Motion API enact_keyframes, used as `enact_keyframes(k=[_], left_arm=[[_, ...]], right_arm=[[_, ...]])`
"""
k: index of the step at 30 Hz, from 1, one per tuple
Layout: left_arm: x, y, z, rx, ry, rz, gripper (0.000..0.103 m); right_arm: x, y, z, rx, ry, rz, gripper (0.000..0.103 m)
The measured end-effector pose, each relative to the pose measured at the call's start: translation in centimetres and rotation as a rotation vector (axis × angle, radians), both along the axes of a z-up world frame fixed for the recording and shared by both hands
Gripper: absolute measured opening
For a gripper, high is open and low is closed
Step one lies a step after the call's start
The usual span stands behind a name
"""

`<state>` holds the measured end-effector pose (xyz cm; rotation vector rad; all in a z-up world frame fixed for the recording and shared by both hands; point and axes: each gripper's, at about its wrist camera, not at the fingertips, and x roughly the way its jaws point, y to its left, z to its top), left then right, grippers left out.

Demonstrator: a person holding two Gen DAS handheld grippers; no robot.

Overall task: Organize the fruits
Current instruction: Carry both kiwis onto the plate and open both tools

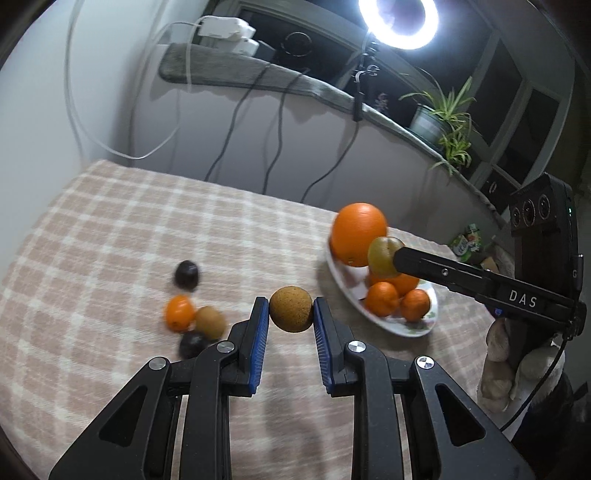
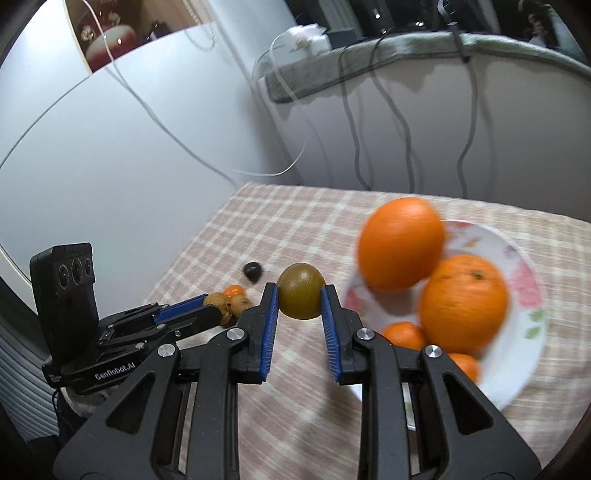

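Two fruits are up off the bench, one in each pair of tongs. Left tongs (image 1: pixel 291 310) closed on a round, rough tan-brown fruit (image 1: pixel 290 309), blue pads pressing either side, held above the checked cloth (image 1: pixel 110 236). Right tongs (image 2: pixel 300 295) closed on a smooth olive-green fruit (image 2: pixel 301 295), likewise pinched between blue pads; in the left wrist view this green fruit sits at the tip of the right tongs just in front of the plate's big orange (image 1: pixel 358 232). Floral-rimmed white plate (image 2: pixel 517 295) on the right side of the bench, holding two large oranges, one (image 2: pixel 400 242) leaning on the other (image 2: pixel 463 302), and small mandarins (image 1: pixel 382 299) at the near edge. Loose group left on the cloth, well apart from the plate: a small mandarin (image 1: pixel 179 312) touching a kiwi (image 1: pixel 210 321), a dark plum-like fruit (image 1: pixel 192 343) just in front of them, partly hidden by the left tongs, and another dark fruit (image 1: pixel 187 274) a little behind. Some motion blur on plate and loose fruit. A gloved hand (image 1: pixel 517 365) grips the right tool's handle. Beyond the bench: grey ledge with cables hanging down (image 1: pixel 236 122), white adapters (image 1: pixel 225 31), a lit ring light (image 1: pixel 399 18), a potted spider plant (image 1: pixel 443 114).
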<state>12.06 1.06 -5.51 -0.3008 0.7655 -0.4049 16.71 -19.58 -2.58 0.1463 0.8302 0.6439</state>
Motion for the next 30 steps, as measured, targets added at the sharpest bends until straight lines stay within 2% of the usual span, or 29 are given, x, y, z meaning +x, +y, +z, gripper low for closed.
enact_keyframes(k=[8, 15, 30], left_arm=[[1.3, -3.6, 0.5, -0.004, -0.007, -0.054, 0.023], [2.8, -6.3, 0.1, 0.001, 0.008, -0.083, 0.023], [4.2, -8.5, -1.0, 0.045, 0.036, -0.092, 0.023]], right_arm=[[-0.6, -5.3, 0.6, 0.001, -0.032, -0.105, 0.024], [-1.0, -9.2, 0.0, -0.008, -0.026, -0.179, 0.024], [-1.3, -11.9, -2.0, -0.028, 0.004, -0.22, 0.025]])
